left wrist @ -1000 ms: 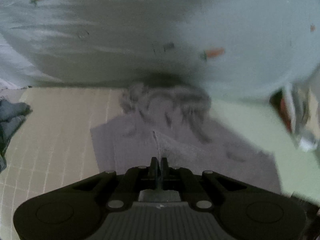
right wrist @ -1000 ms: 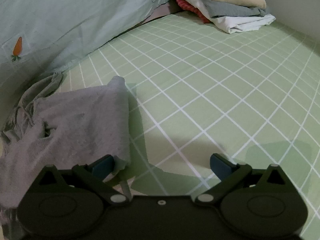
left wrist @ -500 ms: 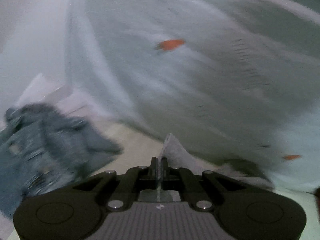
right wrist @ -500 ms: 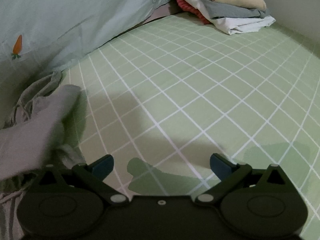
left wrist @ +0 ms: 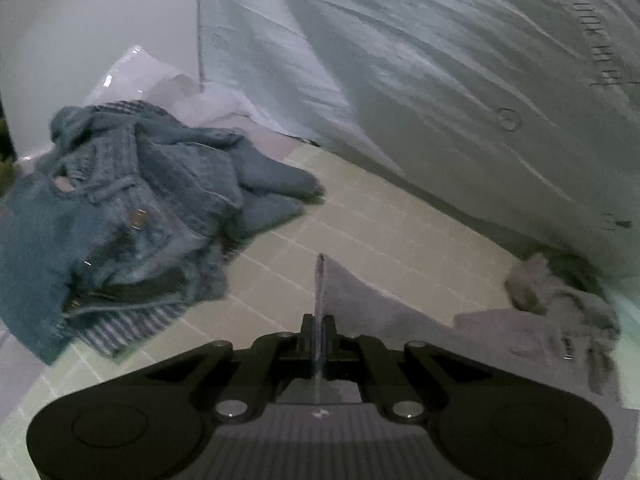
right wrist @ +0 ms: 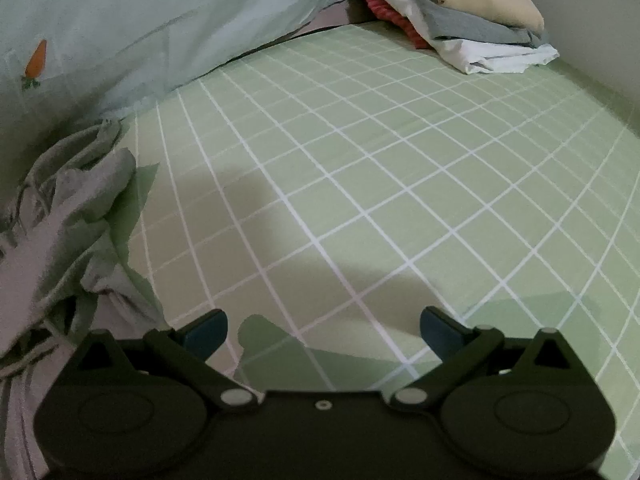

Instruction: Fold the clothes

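A grey garment (left wrist: 404, 320) lies on the green checked bedsheet (left wrist: 380, 224), bunched toward the right with drawstrings. My left gripper (left wrist: 319, 320) is shut on a thin edge of it, which stands up between the fingers. In the right wrist view the same grey garment (right wrist: 68, 216) is crumpled at the left edge. My right gripper (right wrist: 322, 328) hovers open over the bare bedsheet (right wrist: 400, 184), with nothing between its blue pads (right wrist: 206, 330).
A heap of blue denim clothes (left wrist: 132, 208) lies left of the grey garment. A pale duvet with carrot prints (left wrist: 460, 80) rises behind. A stack of folded clothes (right wrist: 472, 20) sits at the far corner by the wall.
The left gripper has swung left with the grey edge in it, bringing the denim heap into view. The grey garment has been drawn leftward off the sheet in the right view. The right gripper stayed put.
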`<state>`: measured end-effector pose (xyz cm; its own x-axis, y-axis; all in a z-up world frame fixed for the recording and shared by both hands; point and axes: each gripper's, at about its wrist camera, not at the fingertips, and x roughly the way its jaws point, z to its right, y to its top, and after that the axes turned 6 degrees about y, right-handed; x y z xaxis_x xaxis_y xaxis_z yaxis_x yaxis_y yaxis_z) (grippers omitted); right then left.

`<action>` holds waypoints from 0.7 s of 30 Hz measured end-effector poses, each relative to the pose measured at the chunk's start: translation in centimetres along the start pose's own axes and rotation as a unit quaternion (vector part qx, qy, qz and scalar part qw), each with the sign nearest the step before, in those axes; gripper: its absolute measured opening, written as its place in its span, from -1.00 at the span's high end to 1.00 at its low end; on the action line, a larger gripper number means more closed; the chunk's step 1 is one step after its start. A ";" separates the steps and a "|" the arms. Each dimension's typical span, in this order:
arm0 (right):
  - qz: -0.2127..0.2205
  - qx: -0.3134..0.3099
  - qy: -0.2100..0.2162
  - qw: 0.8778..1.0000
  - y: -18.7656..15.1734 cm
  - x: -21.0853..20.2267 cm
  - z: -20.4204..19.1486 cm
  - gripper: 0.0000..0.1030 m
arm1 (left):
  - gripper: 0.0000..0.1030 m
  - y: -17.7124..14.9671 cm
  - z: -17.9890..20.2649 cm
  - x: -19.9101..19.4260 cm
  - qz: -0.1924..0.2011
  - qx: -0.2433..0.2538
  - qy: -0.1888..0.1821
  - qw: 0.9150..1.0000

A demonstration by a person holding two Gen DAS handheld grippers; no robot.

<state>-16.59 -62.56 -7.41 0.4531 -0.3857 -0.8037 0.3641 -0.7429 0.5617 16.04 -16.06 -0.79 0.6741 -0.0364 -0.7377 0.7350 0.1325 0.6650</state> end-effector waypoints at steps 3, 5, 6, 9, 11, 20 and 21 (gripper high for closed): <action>-0.001 -0.005 -0.004 1.000 0.0 0.0 -0.1 -1.00 | 0.96 -0.5 2.0 -0.5 -0.002 0.020 -0.027 0.999; 0.000 -0.006 -0.005 1.000 0.0 0.0 -0.1 -1.00 | 0.96 -1.2 4.1 -1.0 -0.008 0.035 -0.053 0.998; 0.001 -0.005 -0.004 1.000 -0.1 0.0 0.0 -1.00 | 0.96 -1.6 5.2 -1.3 -0.012 0.041 -0.068 0.997; 0.004 -0.001 0.001 1.000 -0.1 0.0 0.1 -1.00 | 0.96 -3.0 8.7 -2.2 -0.030 0.058 -0.118 0.991; 0.007 0.002 0.004 1.000 -0.1 -0.1 0.3 -1.00 | 0.93 -4.4 11.2 -2.8 -0.050 0.073 -0.160 0.983; -0.003 0.002 0.011 1.000 0.5 -0.1 0.1 -1.00 | -0.88 -7.7 14.3 -3.8 -0.070 0.147 -0.105 0.981; 0.001 -0.001 0.014 1.000 0.7 -0.3 -0.3 -1.00 | -0.88 -7.6 13.5 -3.5 -0.077 0.137 -0.088 0.984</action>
<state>-16.23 -62.86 -6.71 0.4758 -0.3723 -0.7969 0.3643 -0.7412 0.5638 9.10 -30.33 -1.68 0.5372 -0.2099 -0.8169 0.8054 -0.1601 0.5708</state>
